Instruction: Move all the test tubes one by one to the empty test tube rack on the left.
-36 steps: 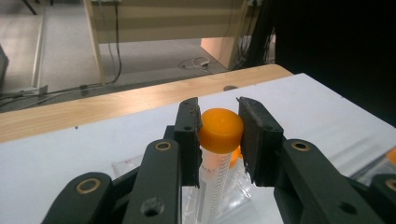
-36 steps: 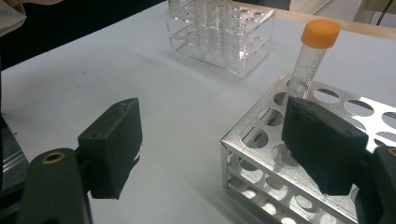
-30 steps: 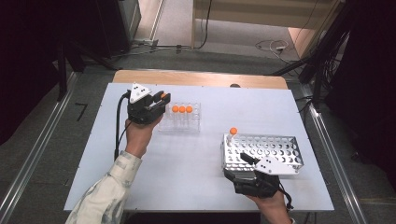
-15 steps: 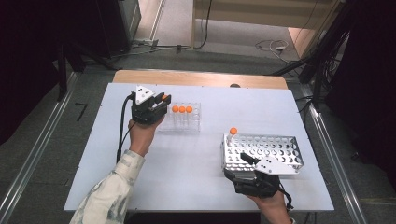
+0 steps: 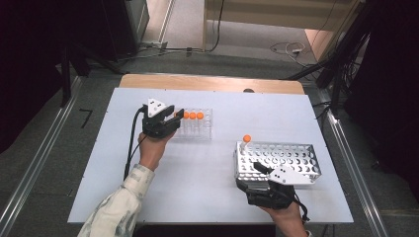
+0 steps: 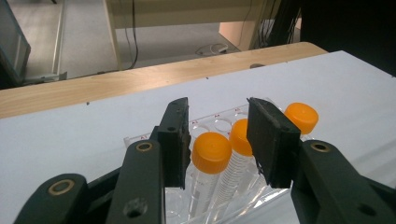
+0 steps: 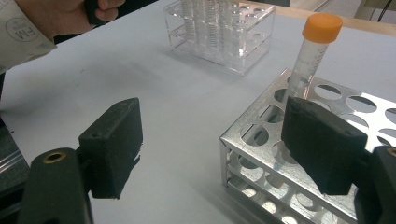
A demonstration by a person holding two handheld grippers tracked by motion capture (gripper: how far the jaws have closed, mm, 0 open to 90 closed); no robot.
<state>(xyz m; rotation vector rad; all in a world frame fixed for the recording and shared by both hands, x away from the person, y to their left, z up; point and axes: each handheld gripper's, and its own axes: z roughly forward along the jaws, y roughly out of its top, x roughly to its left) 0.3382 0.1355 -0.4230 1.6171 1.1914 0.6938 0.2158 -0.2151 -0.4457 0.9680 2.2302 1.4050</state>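
A clear plastic rack (image 5: 197, 129) on the white table holds three orange-capped tubes in a row. My left gripper (image 5: 178, 115) is at the rack's left end. In the left gripper view it (image 6: 223, 137) is open, its jaws straddling the nearest orange-capped tube (image 6: 210, 154), with a second tube (image 6: 237, 136) just behind. A metal perforated rack (image 5: 284, 157) sits at the right, with one orange-capped tube (image 5: 246, 140) upright in its far left corner. My right gripper (image 5: 258, 168) hovers at that rack's near left edge. In its own view it (image 7: 215, 140) is wide open over the rack corner (image 7: 261, 140), nothing held.
The white table (image 5: 207, 187) has bare surface between the two racks and along the front. A wooden strip (image 5: 207, 83) runs along its far edge. Cables (image 5: 286, 48) lie on the floor beyond. A metal rail (image 5: 356, 173) borders the right side.
My left gripper has shifted slightly down and closer onto the left end of the clear rack. The right gripper and the metal rack have not moved.
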